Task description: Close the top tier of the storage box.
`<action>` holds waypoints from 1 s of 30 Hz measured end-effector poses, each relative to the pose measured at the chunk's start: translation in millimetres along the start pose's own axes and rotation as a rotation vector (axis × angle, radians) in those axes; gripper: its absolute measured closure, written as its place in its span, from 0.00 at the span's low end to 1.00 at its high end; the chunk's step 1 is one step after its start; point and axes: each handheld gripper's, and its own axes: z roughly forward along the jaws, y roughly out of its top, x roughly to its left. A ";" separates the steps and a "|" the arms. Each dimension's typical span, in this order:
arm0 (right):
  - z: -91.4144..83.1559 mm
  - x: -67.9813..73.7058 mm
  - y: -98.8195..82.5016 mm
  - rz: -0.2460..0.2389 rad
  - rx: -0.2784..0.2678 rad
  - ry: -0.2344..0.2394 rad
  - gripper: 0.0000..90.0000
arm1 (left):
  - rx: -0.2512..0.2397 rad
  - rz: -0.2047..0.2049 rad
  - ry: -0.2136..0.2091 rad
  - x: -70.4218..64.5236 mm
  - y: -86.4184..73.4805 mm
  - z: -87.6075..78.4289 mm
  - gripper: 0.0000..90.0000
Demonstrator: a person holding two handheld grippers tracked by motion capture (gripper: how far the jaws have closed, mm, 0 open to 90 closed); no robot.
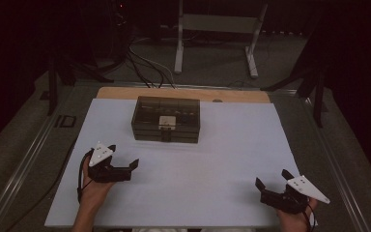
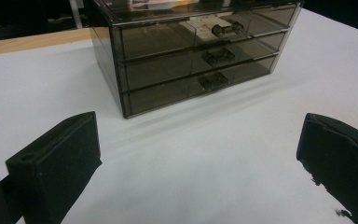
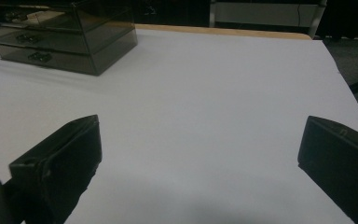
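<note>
On the white sheet [image 1: 183, 169] that covers the table, my two grippers rest near the front edge, both with jaws spread wide and nothing between them. My left gripper [image 1: 125, 162] sits at about 8 o'clock from the sheet's middle, my right gripper [image 1: 274, 180] at about 4 o'clock, well apart from each other.

From my left gripper, the drawer box [image 1: 166, 119] stands at roughly 1 o'clock, near but not touching, with bare sheet between us. From my right gripper it lies at about 10 o'clock, well apart. In the left gripper view the drawer box [image 2: 193, 51] faces me with its front turned slightly to one side; in the right gripper view the drawer box [image 3: 60, 37] sits in the far corner at 10 o'clock.

It is a smoky see-through box with three shut drawers stacked one above another, each with a small dark handle [image 2: 213, 80] at the middle of its front. Something pale [image 2: 204, 22] shows through the top drawer; I cannot tell what it is. The lower two drawers look dark, and I cannot make out any contents.

Past the sheet at 12 o'clock a strip of bare wood [image 1: 183, 93] shows, and beyond it, on the floor, cables [image 1: 145, 67] and a white frame [image 1: 217, 29]. Nothing lies between either gripper and the box.
</note>
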 end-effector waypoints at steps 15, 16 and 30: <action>0.8 1.4 0.0 -0.011 -0.001 0.009 0.00 | -0.026 -0.012 0.038 8.2 -10.7 -19.7 0.01; 0.7 1.6 0.1 -0.012 -0.001 0.010 0.00 | -0.026 -0.014 0.038 8.9 -11.4 -20.7 0.01; 3.8 6.9 1.3 -0.026 -0.007 0.035 0.00 | -0.028 -0.013 0.060 11.0 -15.2 -26.5 0.01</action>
